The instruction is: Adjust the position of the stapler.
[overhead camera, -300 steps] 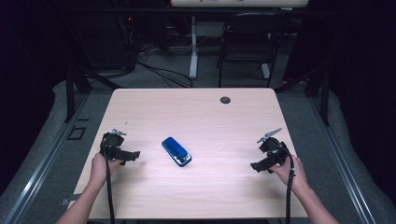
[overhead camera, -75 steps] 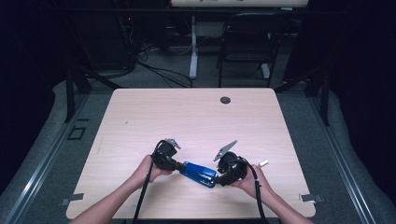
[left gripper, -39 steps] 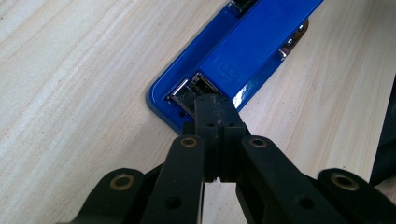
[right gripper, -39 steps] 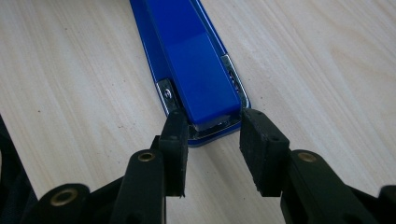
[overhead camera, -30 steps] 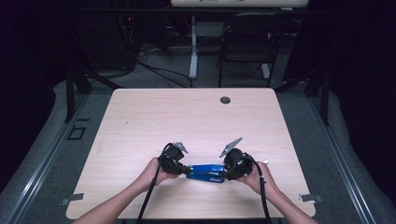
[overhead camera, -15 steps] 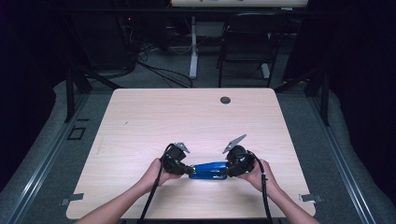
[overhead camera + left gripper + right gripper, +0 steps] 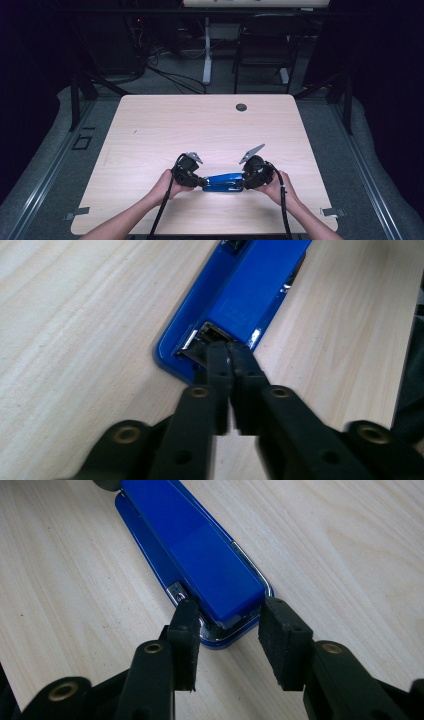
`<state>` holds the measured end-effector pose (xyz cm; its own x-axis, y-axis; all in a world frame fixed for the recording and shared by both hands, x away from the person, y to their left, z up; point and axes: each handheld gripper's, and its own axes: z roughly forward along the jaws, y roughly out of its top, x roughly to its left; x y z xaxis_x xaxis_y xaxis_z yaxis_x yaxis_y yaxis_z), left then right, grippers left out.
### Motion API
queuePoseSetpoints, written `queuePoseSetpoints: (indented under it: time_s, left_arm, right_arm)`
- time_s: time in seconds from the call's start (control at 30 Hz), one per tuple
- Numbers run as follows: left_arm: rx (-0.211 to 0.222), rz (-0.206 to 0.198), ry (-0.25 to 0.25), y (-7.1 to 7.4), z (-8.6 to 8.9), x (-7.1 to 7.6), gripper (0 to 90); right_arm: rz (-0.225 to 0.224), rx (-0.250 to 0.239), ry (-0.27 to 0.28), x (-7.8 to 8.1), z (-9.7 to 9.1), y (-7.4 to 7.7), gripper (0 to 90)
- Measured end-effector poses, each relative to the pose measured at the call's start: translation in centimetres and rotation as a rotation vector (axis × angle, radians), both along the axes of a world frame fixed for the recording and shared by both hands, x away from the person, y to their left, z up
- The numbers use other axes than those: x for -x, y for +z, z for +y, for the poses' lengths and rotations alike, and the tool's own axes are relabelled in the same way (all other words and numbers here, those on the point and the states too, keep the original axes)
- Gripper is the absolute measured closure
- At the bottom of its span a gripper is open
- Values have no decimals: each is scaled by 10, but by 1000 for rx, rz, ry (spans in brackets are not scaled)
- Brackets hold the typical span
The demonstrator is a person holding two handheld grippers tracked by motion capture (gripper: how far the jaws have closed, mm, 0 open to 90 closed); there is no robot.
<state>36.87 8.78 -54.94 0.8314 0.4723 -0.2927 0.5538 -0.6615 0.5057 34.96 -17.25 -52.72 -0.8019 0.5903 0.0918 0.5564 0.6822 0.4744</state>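
A blue stapler [image 7: 225,182] lies flat and crosswise near the front edge of the wooden table [image 7: 200,125]. My left gripper [image 7: 202,182] meets its left, hinge end. In the left gripper view the jaws [image 7: 230,352] stand almost together, a thin slit between them, tips at the metal rear of the stapler [image 7: 250,295]; they have just been opening. My right gripper [image 7: 242,184] is at the other end. Its fingers straddle the stapler's nose [image 7: 200,545]: one finger [image 7: 182,625] touches the chrome rim, the other finger [image 7: 282,635] stands a sliver off.
A black round grommet [image 7: 241,107] sits near the table's far edge. Beyond that edge stand a dark chair [image 7: 265,45] and a white post with cables on the floor. Bare wood stretches between the stapler and the grommet.
Since ten seconds ago both grippers have come in from the table's sides to the stapler, which has turned from a slant to lie crosswise. Over the last second the hands barely shifted.
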Motion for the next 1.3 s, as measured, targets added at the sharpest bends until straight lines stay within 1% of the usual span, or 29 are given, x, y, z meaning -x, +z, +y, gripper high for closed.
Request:
queuePoseSetpoints:
  time_s: [0.03, 0.07, 0.1, 0.17, 0.23, 0.27, 0.3, 0.37, 0.4, 0.43, 0.47, 0.5, 0.53, 0.57, 0.6, 0.67, 0.7, 0.73, 0.8, 0.97, 1.0, 1.03, 1.07, 1.13, 1.2, 1.23, 1.27, 1.3]
  left_arm:
    - [12, 26, -3, -1, 2, -2, 736]
    - [11, 36, -7, -1, 3, -3, 721]
    - [1, 32, -6, -1, 3, -3, 688]
    - [-10, 36, 4, 0, 3, -4, 572]
    - [-27, 26, 8, 1, 4, -4, 480]
    - [-26, 23, 8, 2, 4, -4, 429]
    - [-23, 20, 12, 3, 4, -4, 394]
    - [-36, -1, 12, 6, 5, -4, 335]
    - [-26, 1, 13, 6, 6, -5, 304]
    - [-31, -10, 14, 7, 7, -5, 281]
    - [-37, -20, 19, 8, 7, -5, 257]
    - [-43, -30, 21, 8, 7, -6, 232]
    - [-50, -43, 24, 8, 7, -7, 210]
    - [-52, -51, 25, 8, 6, -8, 190]
    - [-51, -54, 33, 9, 6, -8, 170]
    - [-52, -66, 26, 10, 6, -9, 155]
    - [-56, -77, 35, 11, 5, -9, 152]
    - [-49, -74, 27, 11, 5, -10, 147]
    - [-38, -77, 31, 13, 3, -10, 137]
    - [-33, -112, 27, 17, -1, -10, 107]
    - [-34, -117, 23, 18, -2, -10, 102]
    - [-31, -125, 27, 18, -4, -9, 94]
    - [-34, -126, 20, 20, -5, -9, 90]
    - [-30, -139, 18, 22, -8, -9, 74]
    - [-9, -126, 14, 24, -11, -10, 34]
    - [1, -127, 11, 26, -13, -10, 21]
    - [1, -136, 11, 28, -14, -10, 19]
    - [5, -139, 5, 29, -16, -10, 15]
  right_arm:
    - [5, -3, -3, 0, -1, 0, 577]
    - [5, -4, -7, 0, -2, 0, 561]
    - [4, -6, -10, 0, -3, 1, 550]
    - [-1, -12, -21, 0, -7, 2, 498]
    - [-10, -24, -40, 2, -12, 5, 443]
    - [-15, -16, -48, 2, -16, 7, 403]
    - [-18, -15, -57, 2, -19, 8, 384]
    - [-19, -26, -80, 3, -27, 11, 313]
    - [-24, -28, -93, 3, -33, 12, 285]
    - [-25, -31, -101, 3, -36, 13, 258]
    - [-28, -38, -113, 3, -40, 14, 245]
    - [-29, -35, -126, 3, -44, 15, 241]
    - [-35, -14, -133, 3, -47, 15, 230]
    - [-45, -5, -141, 3, -51, 15, 221]
    - [-46, -5, -153, 3, -54, 14, 211]
    - [-49, 6, -161, 1, -59, 14, 186]
    - [-57, 2, -172, 0, -61, 14, 178]
    - [-60, 1, -175, 0, -64, 15, 163]
    - [-65, -8, -186, -1, -67, 17, 146]
    - [-66, -5, -199, -2, -73, 19, 118]
    - [-61, -15, -200, -2, -74, 19, 114]
    - [-61, -10, -200, -2, -75, 19, 113]
    - [-70, -23, -210, -3, -76, 19, 106]
    - [-59, -13, -214, -5, -79, 19, 89]
    - [-52, -10, -223, -7, -81, 19, 68]
    - [-43, -5, -230, -7, -82, 18, 64]
    - [-33, -2, -241, -9, -84, 17, 56]
    - [-25, -8, -247, -10, -85, 16, 48]
